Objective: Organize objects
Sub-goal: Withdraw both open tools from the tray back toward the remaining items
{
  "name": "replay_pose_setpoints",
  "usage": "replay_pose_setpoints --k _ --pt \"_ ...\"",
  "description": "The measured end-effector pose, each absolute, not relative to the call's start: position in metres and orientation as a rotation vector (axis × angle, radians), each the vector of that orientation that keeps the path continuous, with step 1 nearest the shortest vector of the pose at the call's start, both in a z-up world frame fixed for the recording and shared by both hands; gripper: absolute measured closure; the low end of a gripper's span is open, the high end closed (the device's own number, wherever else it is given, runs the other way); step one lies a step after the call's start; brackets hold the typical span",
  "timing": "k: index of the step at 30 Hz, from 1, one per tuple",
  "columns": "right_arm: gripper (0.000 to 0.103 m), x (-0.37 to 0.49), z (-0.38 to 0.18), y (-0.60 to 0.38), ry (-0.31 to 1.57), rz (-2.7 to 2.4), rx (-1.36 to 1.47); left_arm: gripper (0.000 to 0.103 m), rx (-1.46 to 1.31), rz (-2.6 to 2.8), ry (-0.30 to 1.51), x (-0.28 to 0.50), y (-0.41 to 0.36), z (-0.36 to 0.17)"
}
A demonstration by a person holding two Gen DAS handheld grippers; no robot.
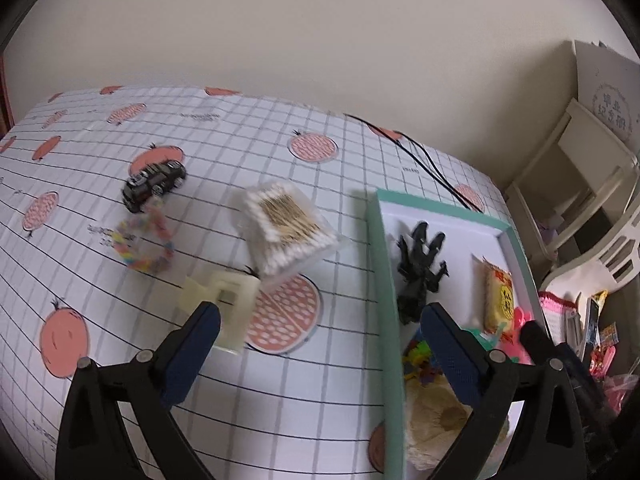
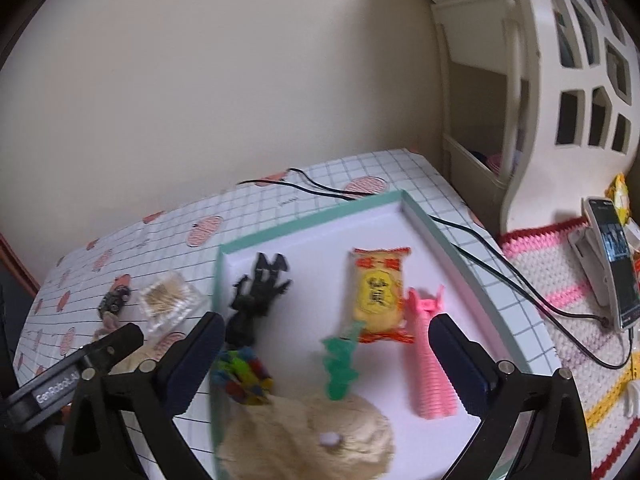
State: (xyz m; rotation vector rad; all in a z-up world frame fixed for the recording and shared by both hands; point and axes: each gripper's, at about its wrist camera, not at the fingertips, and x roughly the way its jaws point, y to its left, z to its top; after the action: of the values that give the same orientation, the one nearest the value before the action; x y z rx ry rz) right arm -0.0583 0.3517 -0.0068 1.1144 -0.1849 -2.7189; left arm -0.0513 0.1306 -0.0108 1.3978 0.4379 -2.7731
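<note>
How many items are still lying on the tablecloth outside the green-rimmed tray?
4: toy car far left, bracelet beside it, cotton swab box mid-table, cream clip nearest. More may be hidden.

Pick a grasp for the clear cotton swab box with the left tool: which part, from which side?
Grip the cotton swab box across two opposite flat side walls, coming from above and the near side. It lies tilted on the tablecloth, apart from its neighbours, probably just within the open left tool.

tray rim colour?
Mint green rim, white inside; clearest in the right wrist view.
</note>
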Motion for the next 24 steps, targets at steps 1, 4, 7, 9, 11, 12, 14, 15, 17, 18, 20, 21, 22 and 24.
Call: replay_pose_setpoints --k 1,4,7,9,11,12,14,15,17,18,20,21,22,24 --pt "0.000 -0.057 -0.006 0.346 -0.170 -2.712 1.112 0.003 1.390 -2.772 0.441 -0.051 0.127 -0.010" --pt "0.000 -0.054 -0.005 0.331 -0.137 -2.695 1.104 0.003 1.374 -2.757 0.451 -0.051 0.111 -0.009" --pt "0.000 -0.052 -0.005 0.315 -0.130 -2.668 1.099 0.003 1.365 -2.732 0.458 -0.051 0.094 -0.009" --pt "0.000 -0.051 -0.005 0.307 -0.119 -2.656 1.096 0.003 1.351 -2.719 0.465 -0.049 0.083 -0.009" --pt "0.000 -0.048 -0.005 0.295 -0.096 -2.641 1.088 0.003 1.338 -2.702 0.479 -0.048 0.071 -0.010" --pt "0.000 -0.048 -0.006 0.290 -0.087 -2.635 1.084 0.003 1.333 -2.694 0.489 -0.047 0.065 -0.010" --pt "0.000 -0.045 -0.006 0.282 -0.066 -2.625 1.078 0.003 1.324 -2.673 0.512 -0.046 0.052 -0.010" --pt "0.000 -0.044 -0.007 0.276 -0.044 -2.618 1.074 0.003 1.320 -2.663 0.521 -0.045 0.046 -0.011" --pt "0.000 -0.041 -0.008 0.268 -0.016 -2.610 1.069 0.003 1.313 -2.644 0.538 -0.044 0.035 -0.012" --pt "0.000 -0.040 -0.008 0.264 -0.001 -2.606 1.067 0.003 1.309 -2.637 0.544 -0.043 0.030 -0.012" --pt "0.000 -0.038 -0.010 0.256 0.018 -2.594 1.063 0.003 1.299 -2.620 0.560 -0.042 0.019 -0.013" --pt "0.000 -0.038 -0.010 0.253 0.021 -2.589 1.061 0.003 1.292 -2.610 0.571 -0.041 0.013 -0.014" --pt "0.000 -0.037 -0.010 0.250 0.022 -2.584 1.057 0.003 1.288 -2.600 0.581 -0.041 0.007 -0.015" --pt "0.000 -0.035 -0.009 0.244 0.020 -2.573 1.047 0.003 1.279 -2.581 0.607 -0.039 -0.003 -0.016"
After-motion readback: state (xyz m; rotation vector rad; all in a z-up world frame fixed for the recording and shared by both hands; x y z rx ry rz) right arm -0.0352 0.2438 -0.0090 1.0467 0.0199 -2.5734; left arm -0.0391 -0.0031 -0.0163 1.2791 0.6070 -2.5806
